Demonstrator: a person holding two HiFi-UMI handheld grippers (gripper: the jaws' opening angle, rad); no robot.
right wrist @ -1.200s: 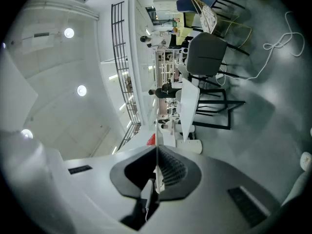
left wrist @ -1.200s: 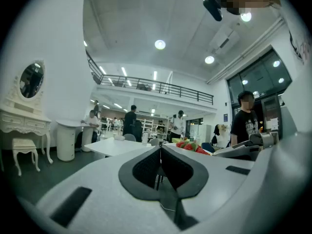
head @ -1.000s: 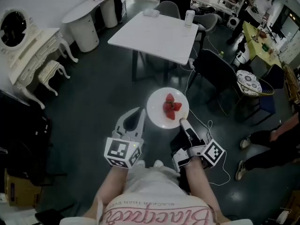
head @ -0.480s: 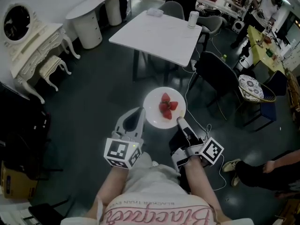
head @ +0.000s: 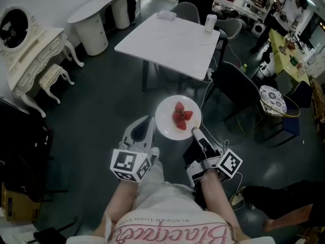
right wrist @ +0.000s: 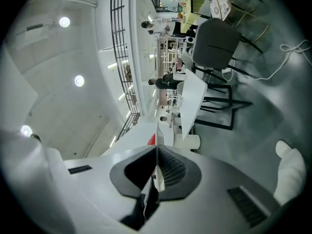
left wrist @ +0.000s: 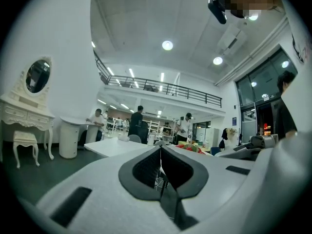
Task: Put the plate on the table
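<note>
the plate [head: 166, 125] is in the air over the dark floor, near the person and well short of the table [head: 167, 39]. it is white and round and holds a few red strawberries [head: 181, 116] heaped around its middle.

the right gripper [head: 195, 132] is clamped on the plate's near right rim. in the right gripper view the thin white rim sits edge-on between the two pads, and the strawberries show just past the jaws.

the left gripper [head: 150, 122] has its jaws pressed together with nothing between them. it sits just beside the plate's left edge. whether it touches the plate cannot be told. in the left gripper view the strawberries lie a little to the right of the closed jaws.

the table is white and square and stands farther off. a cup [head: 209, 22] stands at its far right corner, and a small white thing [head: 166, 15] lies at its far edge. a dark chair [head: 236, 80] stands right of the table, and a white vanity [head: 30, 60] with a round mirror stands far to the left.
</note>
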